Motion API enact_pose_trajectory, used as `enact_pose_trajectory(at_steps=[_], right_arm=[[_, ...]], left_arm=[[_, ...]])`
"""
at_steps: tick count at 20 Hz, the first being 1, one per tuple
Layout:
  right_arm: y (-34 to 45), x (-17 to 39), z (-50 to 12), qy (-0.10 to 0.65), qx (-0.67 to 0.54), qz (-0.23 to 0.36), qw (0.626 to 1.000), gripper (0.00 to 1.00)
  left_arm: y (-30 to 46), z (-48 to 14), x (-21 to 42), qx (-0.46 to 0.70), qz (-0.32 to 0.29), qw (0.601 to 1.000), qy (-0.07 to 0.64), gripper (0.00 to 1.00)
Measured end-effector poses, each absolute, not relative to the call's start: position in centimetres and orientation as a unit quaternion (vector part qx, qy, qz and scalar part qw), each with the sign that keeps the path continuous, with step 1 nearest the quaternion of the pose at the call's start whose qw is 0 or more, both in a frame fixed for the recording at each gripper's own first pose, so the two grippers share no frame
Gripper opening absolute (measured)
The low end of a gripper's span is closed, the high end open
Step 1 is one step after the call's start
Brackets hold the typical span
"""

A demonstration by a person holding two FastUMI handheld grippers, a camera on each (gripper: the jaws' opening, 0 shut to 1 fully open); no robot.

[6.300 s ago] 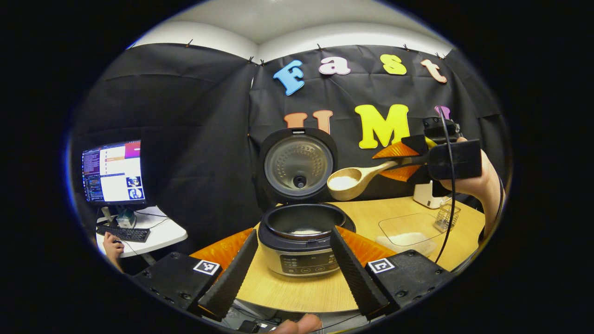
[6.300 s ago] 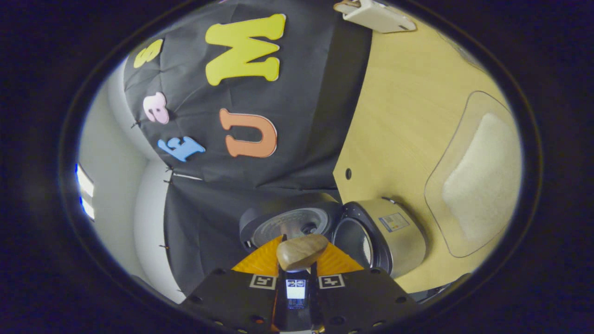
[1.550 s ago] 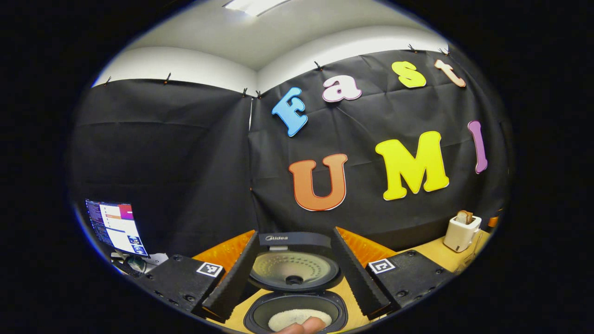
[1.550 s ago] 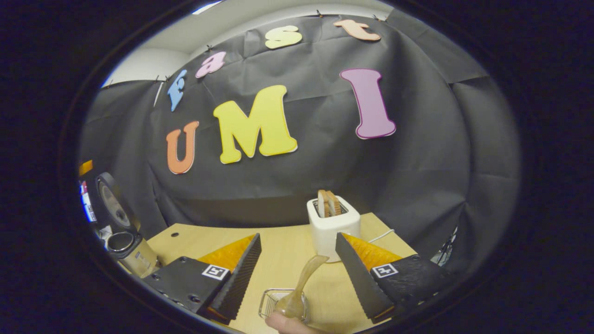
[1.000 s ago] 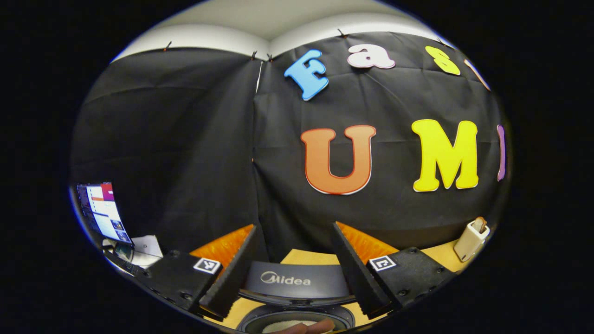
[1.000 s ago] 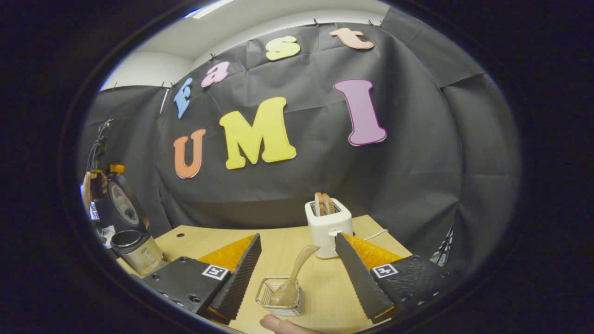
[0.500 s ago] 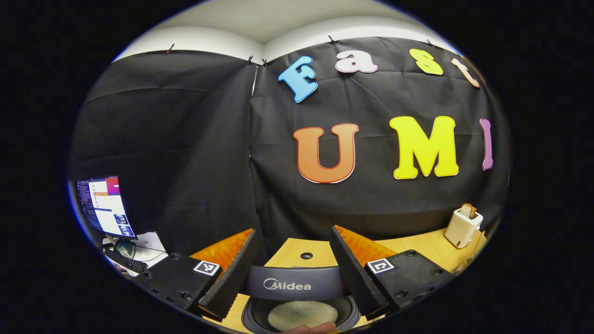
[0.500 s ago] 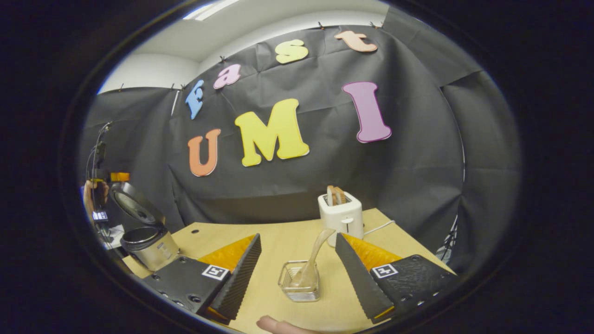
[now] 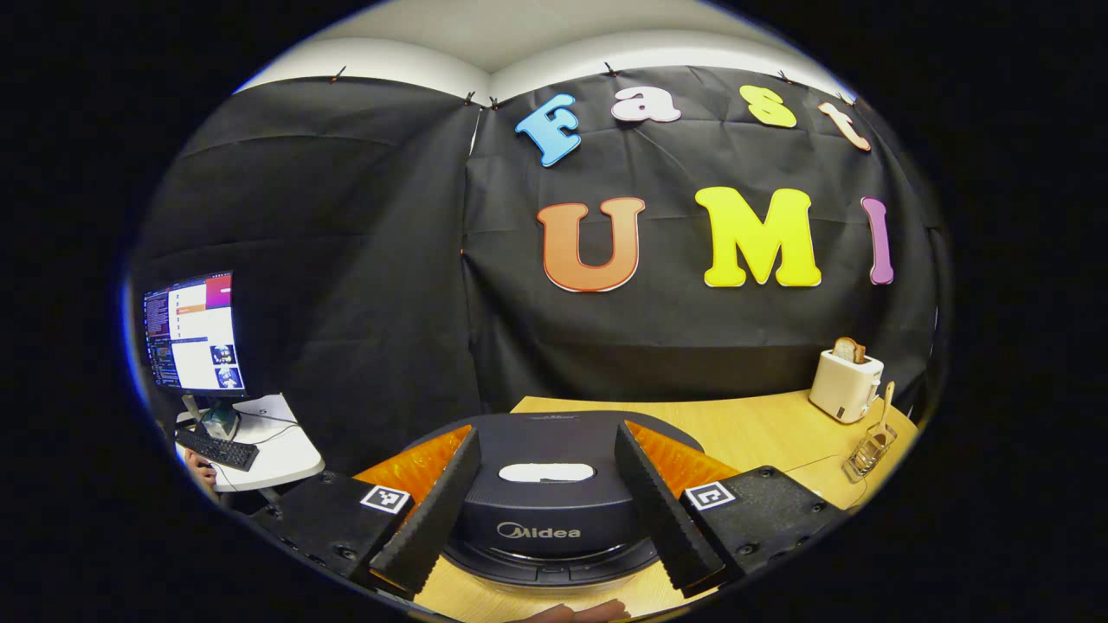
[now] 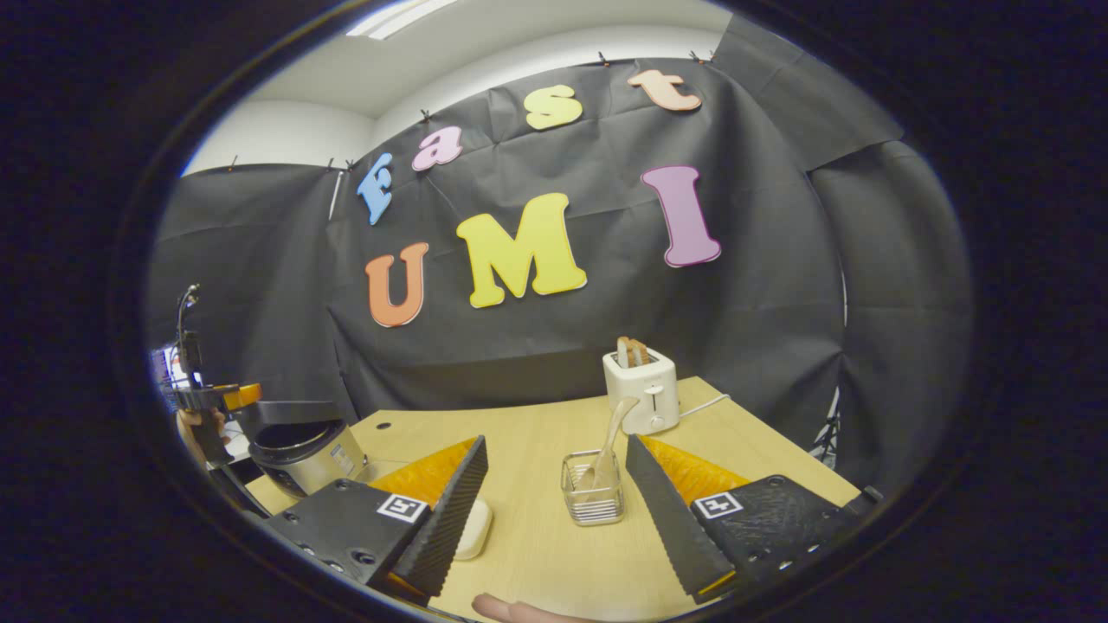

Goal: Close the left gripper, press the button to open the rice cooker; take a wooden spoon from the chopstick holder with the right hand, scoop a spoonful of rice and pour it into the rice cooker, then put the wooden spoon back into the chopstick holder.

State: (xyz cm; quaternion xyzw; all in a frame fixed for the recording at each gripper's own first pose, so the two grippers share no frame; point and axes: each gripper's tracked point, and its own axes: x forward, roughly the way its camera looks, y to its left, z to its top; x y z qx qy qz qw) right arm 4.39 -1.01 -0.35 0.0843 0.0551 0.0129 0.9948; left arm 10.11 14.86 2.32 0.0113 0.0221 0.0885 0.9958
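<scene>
In the left gripper view, the left gripper [image 9: 549, 502] has its two fingers spread wide apart, so it is open and holds nothing; the dark lid of the rice cooker [image 9: 549, 497] sits right between the fingers, low down and nearly flat over the pot; a pale patch shows on top of the lid; the cooker stands on a light wooden table [image 9: 736, 428]; far to the right on that table is a white toaster [image 9: 845, 385] with bread sticking up; just in front of the toaster is the wire chopstick holder [image 9: 868, 449], and the wooden spoon [image 9: 883, 411] stands in it with its handle leaning up; off to the left a lit computer screen [image 9: 194, 333] stands on a small white desk [image 9: 260, 437] with a keyboard [image 9: 216, 450]; a bit of a hand shows by the keyboard.

In the right gripper view, the right gripper [image 10: 557, 506] is open too, fingers far apart, gripping nothing; the chopstick holder [image 10: 593, 488] stands on the table [image 10: 537, 554] between the fingers but farther off, touching neither; the wooden spoon [image 10: 610, 443] rests inside it, its handle tilted up to the right; the toaster [image 10: 641, 389] is just behind; at the far left sits the rice cooker [image 10: 305, 450], its lid hanging a little above the silver pot; the left gripper [image 10: 212, 400] is held beside that lid; a small pale thing [image 10: 474, 528] lies on the table by the left finger.
</scene>
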Motion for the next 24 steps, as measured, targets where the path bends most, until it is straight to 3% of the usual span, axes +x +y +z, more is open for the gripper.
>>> enact_pose_trajectory(at_steps=[1, 7, 8, 10, 12, 13, 16, 17, 21, 22, 24], right_arm=[[-0.9, 3.6, -0.3, 0.051, 0.086, 0.011, 0.995, 0.92], [-0.3, 1.2, -1.3, 0.051, 0.088, 0.021, 0.995, 0.91], [-0.3, 1.0, -1.5, 0.054, 0.086, 0.022, 0.995, 0.96], [0.0, 0.9, -1.9, 0.058, 0.087, 0.025, 0.994, 0.92], [0.7, 0.9, -2.2, 0.061, 0.088, 0.032, 0.994, 0.92], [1.2, 0.9, -2.4, 0.062, 0.088, 0.038, 0.993, 0.92], [2.8, 0.7, -2.9, 0.061, 0.072, 0.059, 0.994, 0.92], [3.0, 0.5, -3.0, 0.060, 0.065, 0.060, 0.994, 0.96], [3.6, 0.0, -3.2, 0.058, 0.054, 0.065, 0.995, 0.92], [3.6, -0.1, -3.2, 0.058, 0.053, 0.067, 0.995, 0.92], [3.6, -0.4, -3.0, 0.054, 0.048, 0.069, 0.995, 0.92]], left_arm=[[14.8, 1.8, 9.9, 0.012, 0.088, 0.996, 0.023, 0.99], [14.6, -0.4, 9.5, 0.009, 0.087, 0.996, 0.020, 0.99], [14.4, -1.2, 9.3, 0.010, 0.087, 0.996, 0.023, 0.99], [14.4, -2.9, 9.1, 0.007, 0.088, 0.996, 0.031, 0.99], [14.3, -2.3, 9.1, 0.008, 0.092, 0.996, -0.005, 0.94], [14.5, -2.7, 8.9, 0.008, 0.095, 0.995, -0.017, 0.99], [14.4, -3.3, 8.6, 0.011, 0.112, 0.993, -0.033, 0.99], [14.3, -3.4, 8.2, 0.013, 0.118, 0.992, -0.032, 0.97], [13.7, -2.9, 6.9, 0.017, 0.129, 0.991, -0.038, 0.94], [13.4, -2.6, 6.5, 0.020, 0.129, 0.991, -0.035, 0.87], [12.5, -1.8, 5.4, 0.019, 0.127, 0.991, -0.034, 0.93]])
